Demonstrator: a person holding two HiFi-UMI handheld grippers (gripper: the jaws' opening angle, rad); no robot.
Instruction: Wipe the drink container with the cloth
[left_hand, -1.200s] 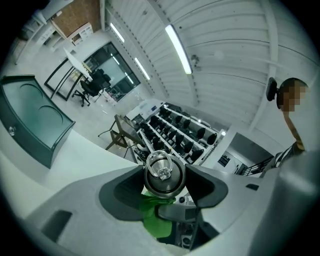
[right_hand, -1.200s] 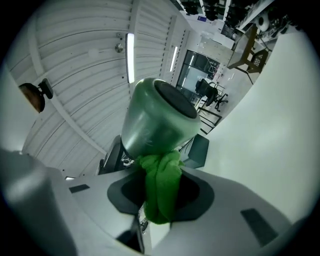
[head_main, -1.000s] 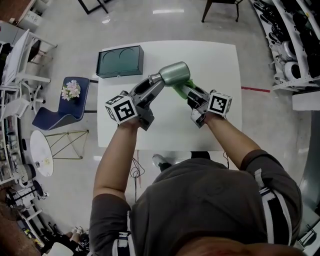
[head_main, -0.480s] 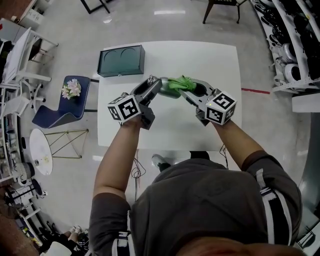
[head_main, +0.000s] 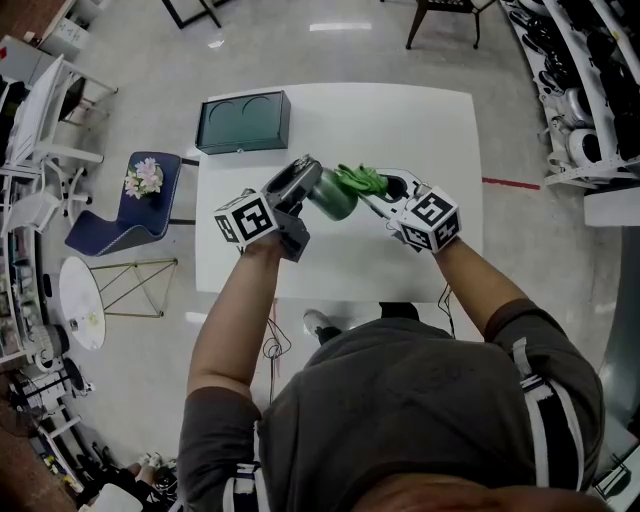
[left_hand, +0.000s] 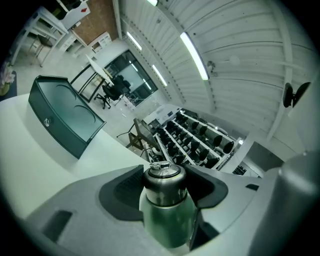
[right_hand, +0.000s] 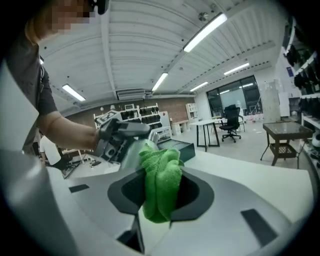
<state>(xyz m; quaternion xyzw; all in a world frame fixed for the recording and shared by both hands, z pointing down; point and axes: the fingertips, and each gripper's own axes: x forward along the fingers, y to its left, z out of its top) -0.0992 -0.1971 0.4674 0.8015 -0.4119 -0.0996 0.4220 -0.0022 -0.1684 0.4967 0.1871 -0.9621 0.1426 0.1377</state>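
A green metal drink container with a steel cap is held above the white table; my left gripper is shut on its body. In the left gripper view the container stands between the two jaws, cap pointing away. My right gripper is shut on a bunched bright green cloth, which presses against the container's right side. In the right gripper view the cloth fills the gap between the jaws, with the container and the left gripper just behind it.
A dark green box sits at the table's far left corner, also seen in the left gripper view. A blue chair with flowers stands left of the table. Racks of gear line the right side.
The container has come down and nearer to me, turning in the left gripper. The right gripper has swung the cloth from beneath the container to its right side.
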